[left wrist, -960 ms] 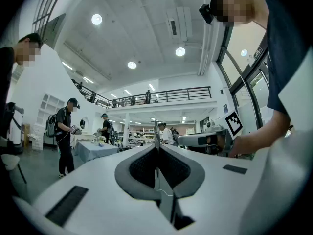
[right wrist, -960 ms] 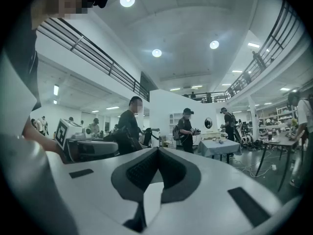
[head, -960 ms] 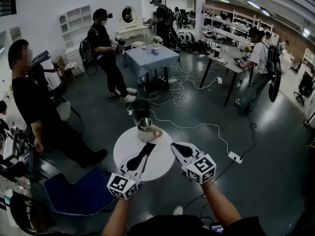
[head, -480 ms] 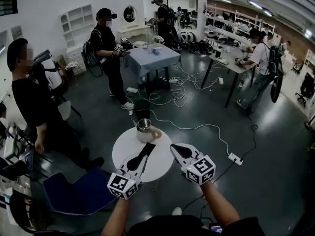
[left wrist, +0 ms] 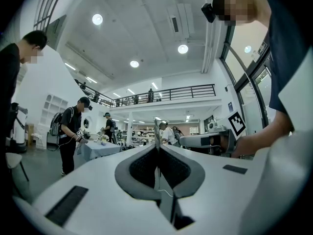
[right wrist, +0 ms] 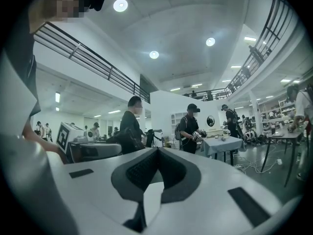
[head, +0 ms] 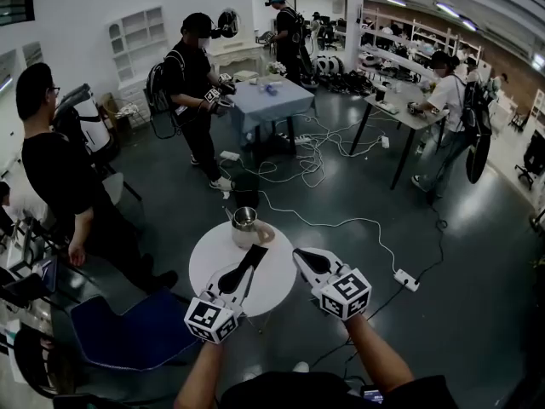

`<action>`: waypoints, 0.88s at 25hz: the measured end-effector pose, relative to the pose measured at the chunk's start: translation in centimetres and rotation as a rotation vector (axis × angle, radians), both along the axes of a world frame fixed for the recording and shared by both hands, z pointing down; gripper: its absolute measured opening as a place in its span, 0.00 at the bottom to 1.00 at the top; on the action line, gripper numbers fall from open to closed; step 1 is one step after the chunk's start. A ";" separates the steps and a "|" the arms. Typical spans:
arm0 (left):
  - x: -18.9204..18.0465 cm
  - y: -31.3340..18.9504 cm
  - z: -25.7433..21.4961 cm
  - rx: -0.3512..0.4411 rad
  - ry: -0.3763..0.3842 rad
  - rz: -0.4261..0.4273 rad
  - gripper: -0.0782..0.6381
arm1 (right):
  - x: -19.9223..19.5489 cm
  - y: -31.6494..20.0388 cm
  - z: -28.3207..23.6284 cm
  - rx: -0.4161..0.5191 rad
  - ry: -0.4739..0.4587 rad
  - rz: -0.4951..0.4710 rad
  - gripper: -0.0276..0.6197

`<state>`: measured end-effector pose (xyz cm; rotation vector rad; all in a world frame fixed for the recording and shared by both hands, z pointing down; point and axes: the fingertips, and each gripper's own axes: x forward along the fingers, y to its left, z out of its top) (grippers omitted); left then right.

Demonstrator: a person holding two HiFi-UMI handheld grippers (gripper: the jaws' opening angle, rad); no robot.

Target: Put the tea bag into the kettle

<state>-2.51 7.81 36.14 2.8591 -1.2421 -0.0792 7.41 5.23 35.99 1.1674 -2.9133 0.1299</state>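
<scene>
Left tongs (head: 256, 252) closed on the tea bag (left wrist: 156, 127) — kettle (head: 245, 225) just beyond their tips; right tongs (head: 299, 255) closed, empty.

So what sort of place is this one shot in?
Probably a large open lab or workshop used for recording sessions. Another person wears a headset and backpack, long work tables carry equipment, and cables trail across the floor.

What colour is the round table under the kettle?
White, shown best in the head view: the round table beneath the kettle.
</scene>
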 end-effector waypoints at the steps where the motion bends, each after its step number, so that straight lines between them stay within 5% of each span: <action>1: 0.4 0.0 0.0 -0.002 0.001 -0.005 0.13 | 0.4 0.0 0.1 -0.003 0.000 -0.003 0.07; 22: 5.4 1.5 0.8 0.015 -0.017 -0.026 0.13 | 4.5 0.1 1.7 -0.021 -0.008 -0.042 0.07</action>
